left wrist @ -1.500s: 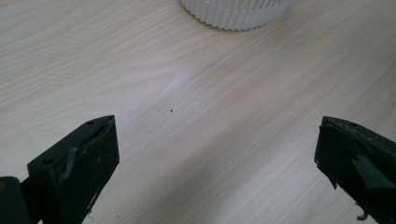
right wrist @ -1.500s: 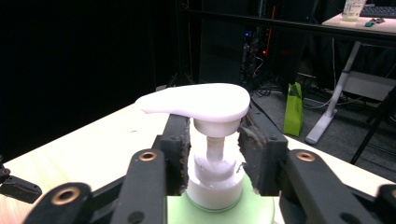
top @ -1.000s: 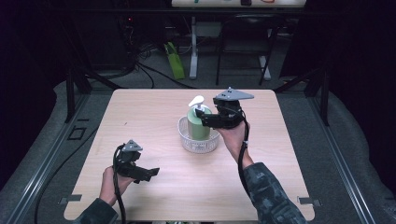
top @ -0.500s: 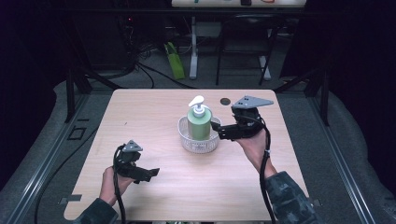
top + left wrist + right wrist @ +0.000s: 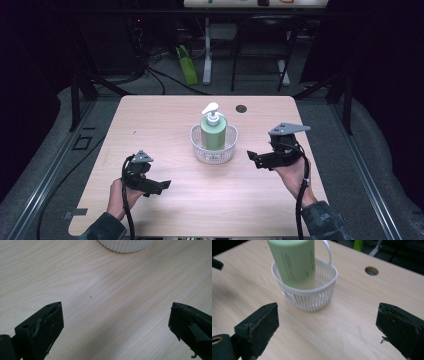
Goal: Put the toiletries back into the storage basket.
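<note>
- Withdrawn from the green plastic pump bottle (image 5: 213, 131), the right hand-held gripper (image 5: 254, 158) now hovers right of the white ribbed plastic basket (image 5: 214, 153); its jaws have just been opening, wide apart, holding nothing.
- Bottle stands upright in the basket, mid-counter (image 5: 165, 120).
- Left hand-held gripper (image 5: 162, 186): unmoved, jaws apart, empty, low over the counter.

Both grippers are black, boxy tools. The left gripper (image 5: 161, 185) and right gripper (image 5: 252, 158) each carry a grey three-cornered plate on top and trail a black cable. The jaws are blocky, with scuffed, chipped pads. Dark camouflage-patterned sleeves (image 5: 325, 223) cover the forearms.
</note>
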The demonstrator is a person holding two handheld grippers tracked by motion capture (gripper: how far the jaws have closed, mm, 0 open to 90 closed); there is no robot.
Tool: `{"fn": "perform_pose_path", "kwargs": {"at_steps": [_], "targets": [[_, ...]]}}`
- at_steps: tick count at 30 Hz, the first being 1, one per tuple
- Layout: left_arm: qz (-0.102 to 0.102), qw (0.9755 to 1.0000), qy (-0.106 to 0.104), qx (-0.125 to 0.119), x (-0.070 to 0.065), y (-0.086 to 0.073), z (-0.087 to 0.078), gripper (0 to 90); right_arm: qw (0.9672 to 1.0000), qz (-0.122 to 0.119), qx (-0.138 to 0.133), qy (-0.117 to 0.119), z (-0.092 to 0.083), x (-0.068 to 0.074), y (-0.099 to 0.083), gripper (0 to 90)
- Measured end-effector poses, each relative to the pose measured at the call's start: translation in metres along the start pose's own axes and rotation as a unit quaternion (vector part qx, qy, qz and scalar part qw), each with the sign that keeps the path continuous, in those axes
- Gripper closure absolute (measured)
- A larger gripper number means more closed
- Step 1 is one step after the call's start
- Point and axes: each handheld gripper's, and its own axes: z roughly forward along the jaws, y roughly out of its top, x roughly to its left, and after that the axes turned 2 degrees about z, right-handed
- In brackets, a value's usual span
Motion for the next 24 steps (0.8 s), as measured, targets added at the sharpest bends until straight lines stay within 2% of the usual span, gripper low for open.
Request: {"fn": "perform_pose_path", "kwargs": {"at_steps": [1,5,6,7,8,9,11,13,17,20,24], "targets": [[0.001,1.0000,-0.002,0.002,0.000,0.000,0.000,0.0,0.9999,0.006,0.013,-0.002,0.000,-0.003,-0.011,2.8],[0.001,1.0000,-0.002,0.004,-0.001,0.000,0.001,0.0,0.9991,0.018,0.038,-0.006,0.003,-0.009,-0.035,1.5],[0.001,1.0000,-0.002,0.004,-0.001,0.000,0.001,0.0,0.9991,0.018,0.038,-0.006,0.003,-0.009,-0.035,1.5],[0.001,1.0000,-0.002,0.005,-0.001,0.000,0.001,0.0,0.9982,0.028,0.053,-0.004,0.006,-0.011,-0.047,1.3],[0.001,1.0000,-0.002,0.005,-0.001,0.000,0.001,0.0,0.9982,0.028,0.053,-0.004,0.006,-0.011,-0.047,1.3],[0.001,1.0000,-0.003,0.007,0.000,0.000,0.001,0.0,0.9972,0.032,0.067,-0.008,0.009,-0.013,-0.060,0.9],[-0.001,1.0000,-0.006,0.007,-0.001,0.000,0.002,0.0,0.9969,0.032,0.072,-0.009,0.011,-0.015,-0.066,0.5],[-0.001,0.9999,-0.008,0.008,-0.001,0.000,0.004,0.0,0.9958,0.042,0.080,-0.011,0.016,-0.020,-0.082,0.0],[0.000,0.9999,-0.008,0.012,0.000,0.000,0.006,0.0,0.9941,0.050,0.096,-0.014,0.023,-0.028,-0.096,0.0],[-0.003,0.9999,-0.007,0.013,0.002,0.001,0.007,0.0,0.9927,0.042,0.110,-0.025,0.027,-0.032,-0.103,0.0],[-0.007,0.9999,-0.005,0.010,0.005,0.001,0.007,0.0,0.9911,0.051,0.121,-0.020,0.032,-0.035,-0.110,0.0]]}}
